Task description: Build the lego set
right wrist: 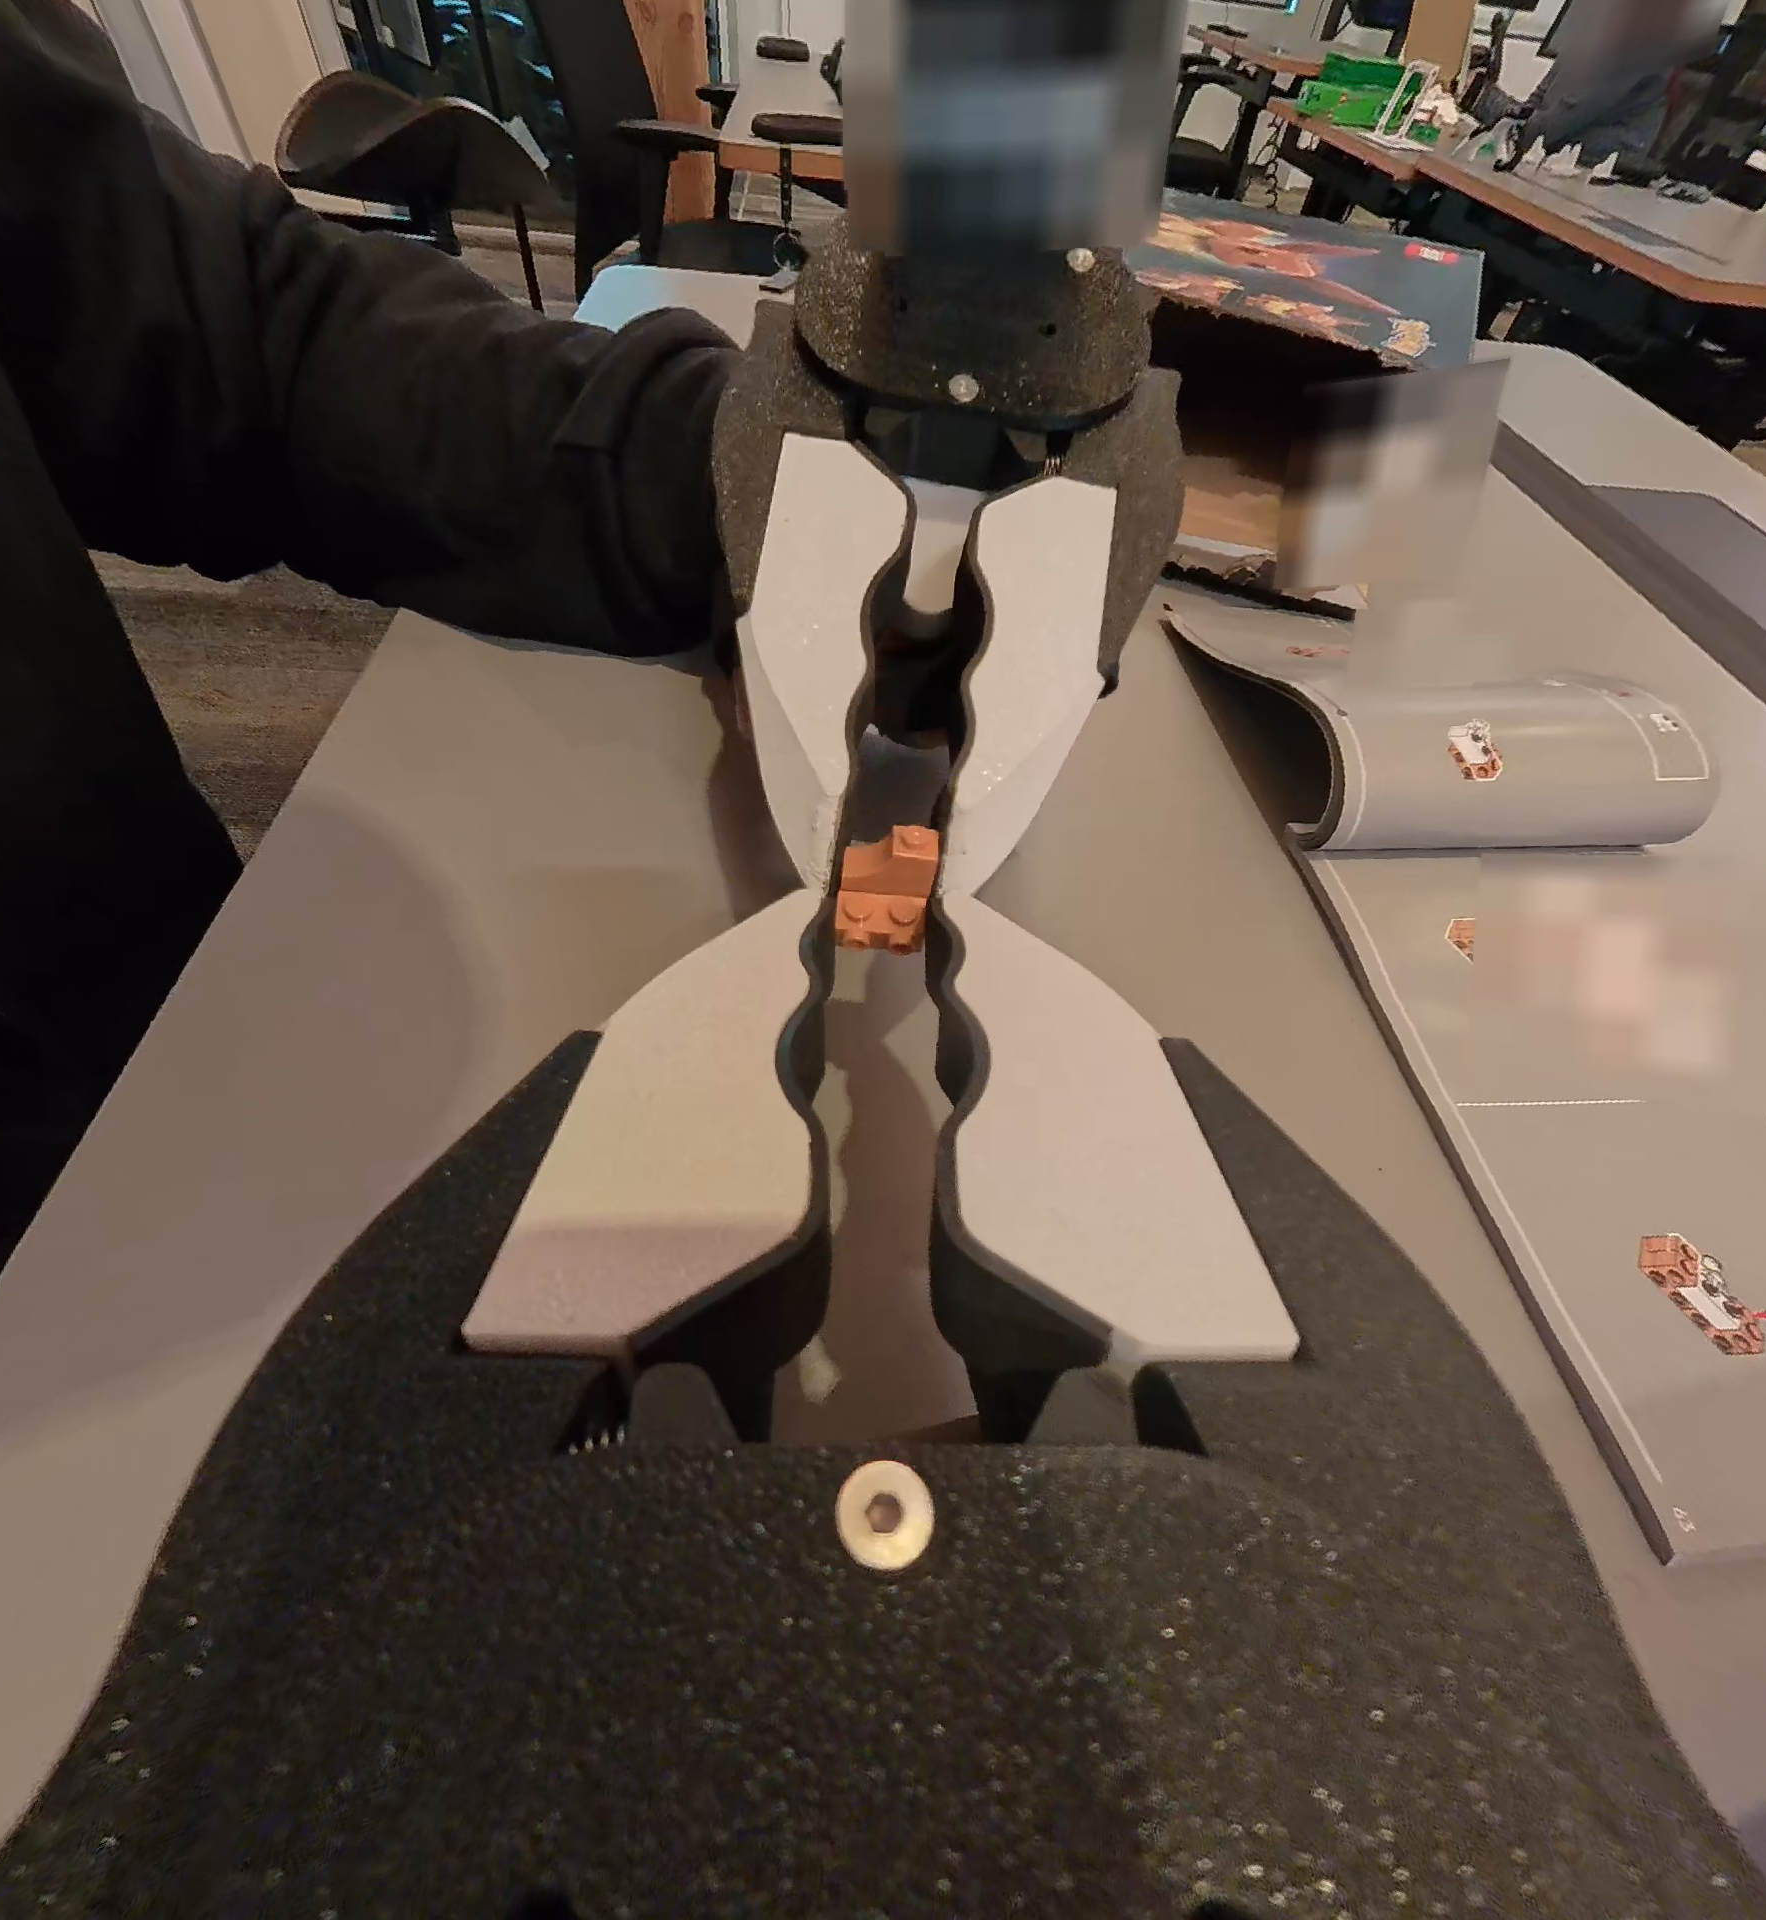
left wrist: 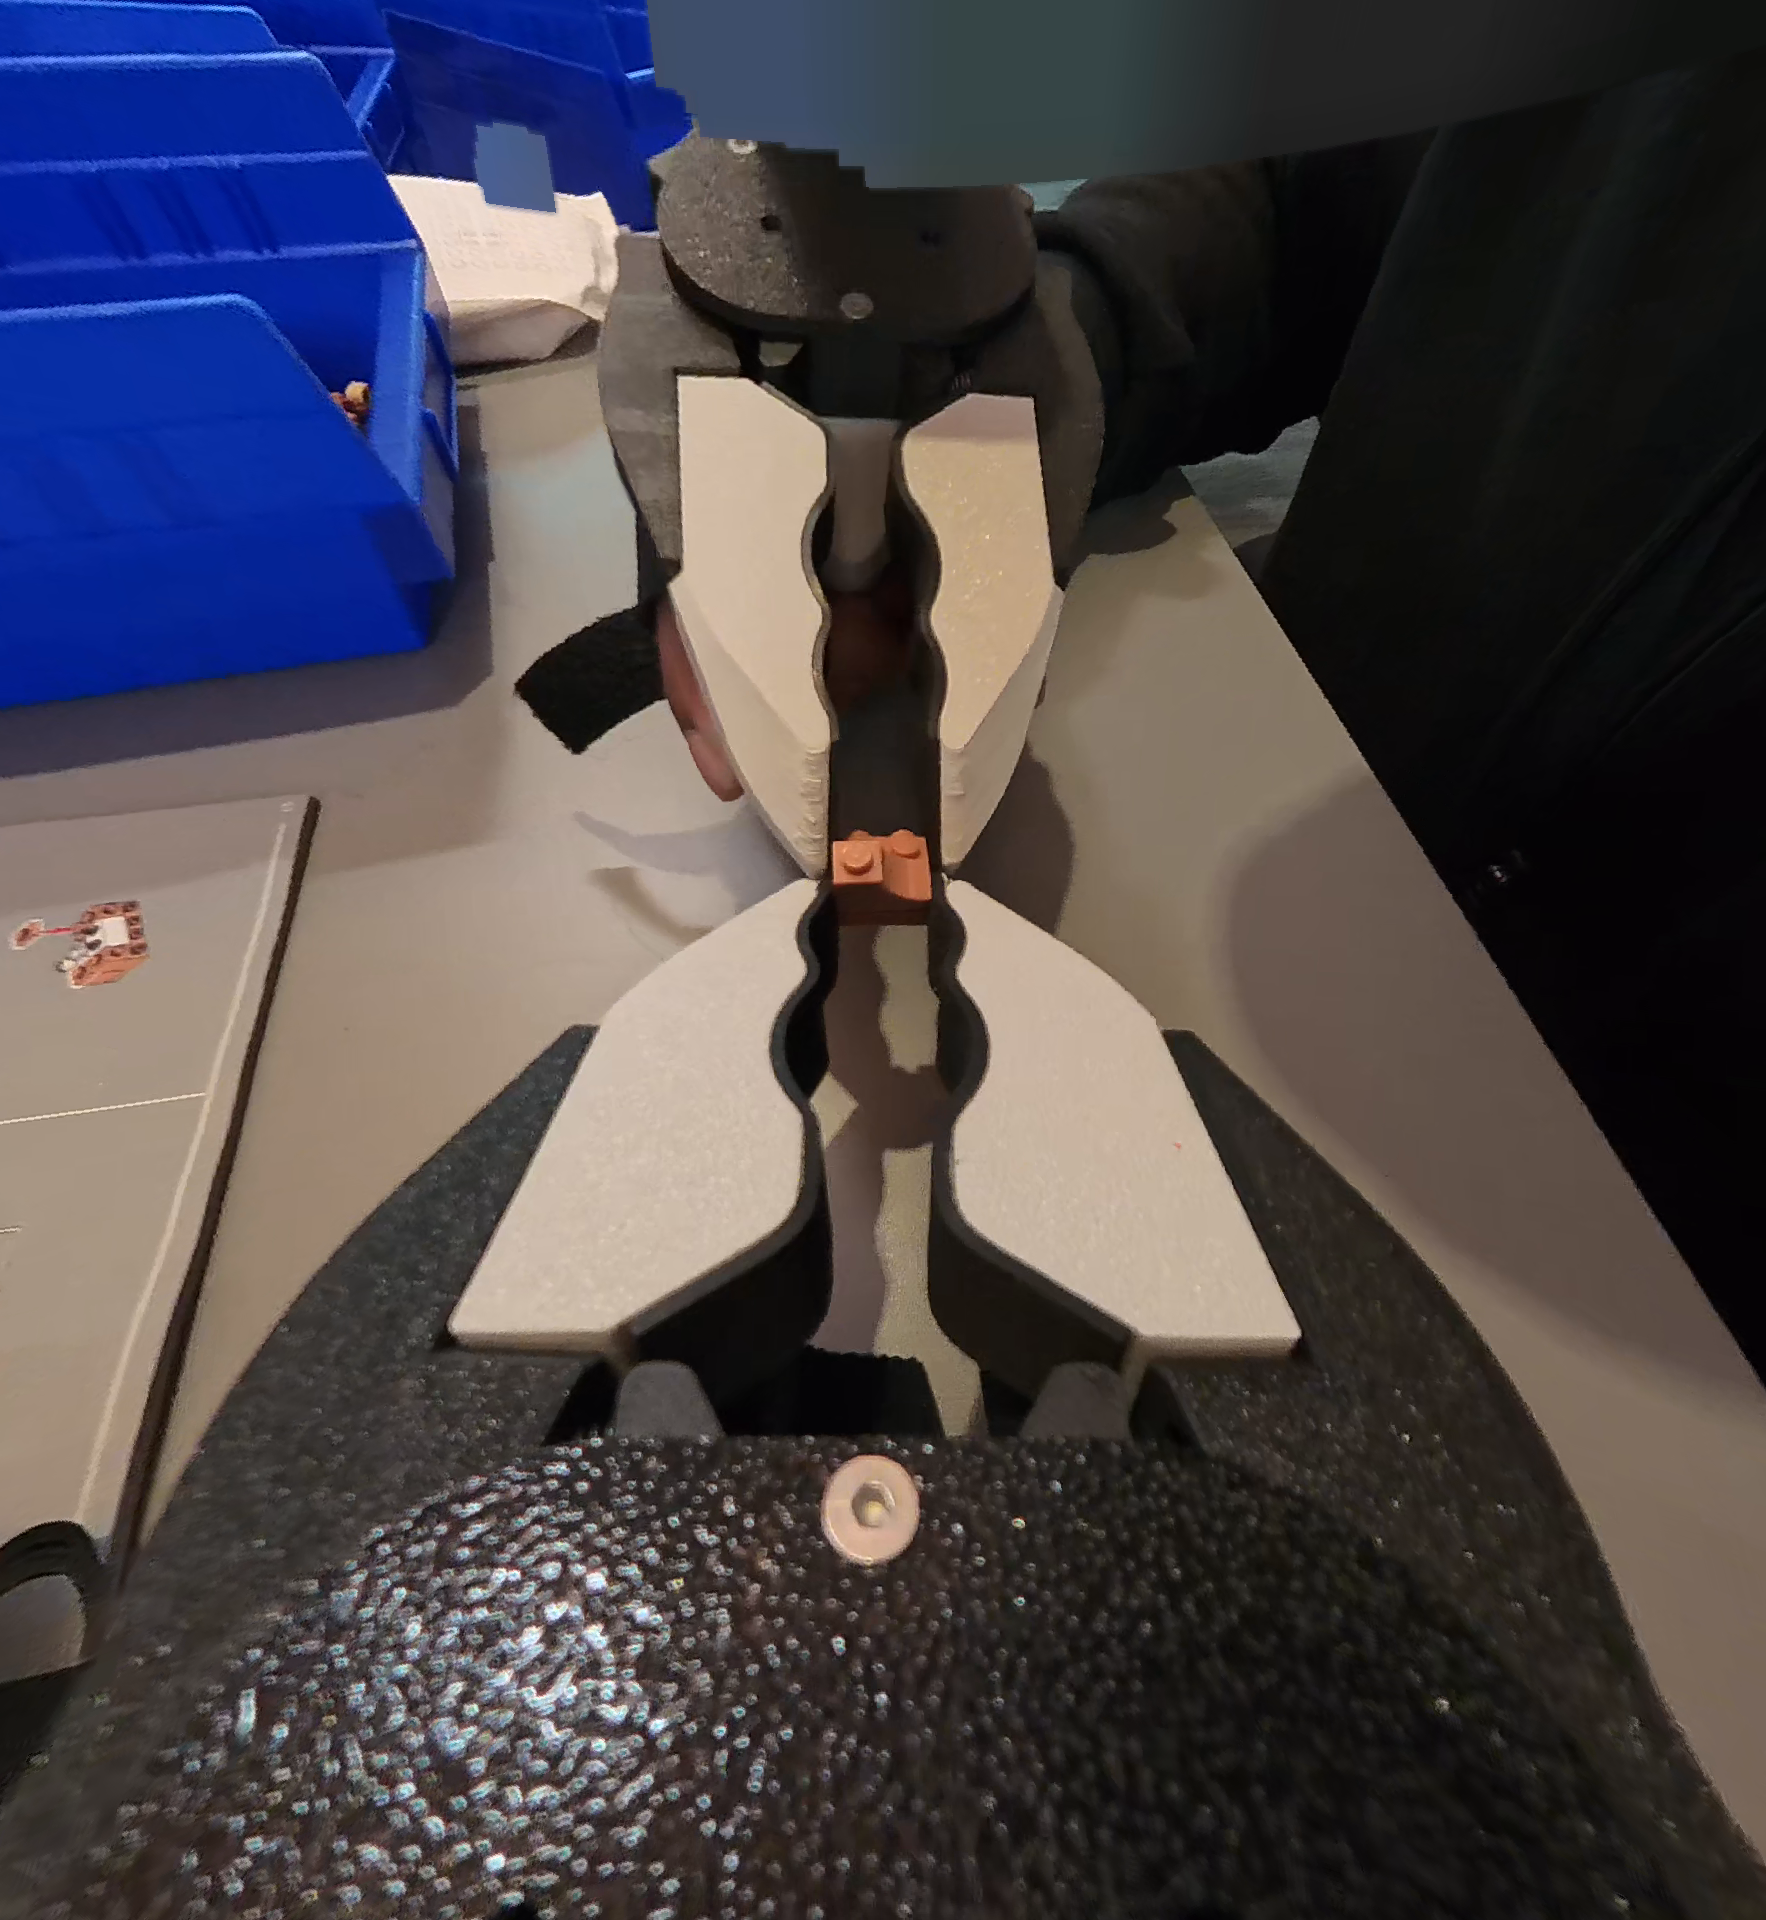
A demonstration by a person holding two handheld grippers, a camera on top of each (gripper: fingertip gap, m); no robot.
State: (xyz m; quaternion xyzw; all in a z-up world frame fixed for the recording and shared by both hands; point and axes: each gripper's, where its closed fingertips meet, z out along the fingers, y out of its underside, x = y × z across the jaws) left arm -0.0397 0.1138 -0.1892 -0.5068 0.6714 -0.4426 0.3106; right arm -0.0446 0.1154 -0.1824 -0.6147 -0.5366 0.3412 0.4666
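Left wrist view looks along the left gripper (left wrist: 881, 904), whose pale fingers (left wrist: 713, 1039) point away from the camera and close at their tips on a small orange brick piece (left wrist: 874, 883). Directly opposite, tip to tip, the right gripper (left wrist: 884, 821) faces back toward the camera, held by a gloved hand (left wrist: 1076, 416) in a dark sleeve. Both pairs of tips meet at the same spot above the grey table (left wrist: 1222, 727), so the orange pieces sit exactly between the two grippers.

Right wrist view gives the mirror picture: the right gripper (right wrist: 884, 930) is clenched on a flat orange plate (right wrist: 881, 923) with studs on top and along its near edge. Just beyond it, touching it, a second orange brick (right wrist: 894, 868) with a curved step and one stud sits in the tips of the left gripper (right wrist: 889, 847).

The two pieces appear pressed together, one in each gripper, which reads as the moment of joining them. Whether they are fully seated cannot be told.

To the left of the left gripper lie an open instruction booklet (left wrist: 100, 1091) and blue bins (left wrist: 162, 416). To the right of the right gripper the same booklet (right wrist: 1585, 1143) lies open, with a printed box (right wrist: 1305, 281) farther off.
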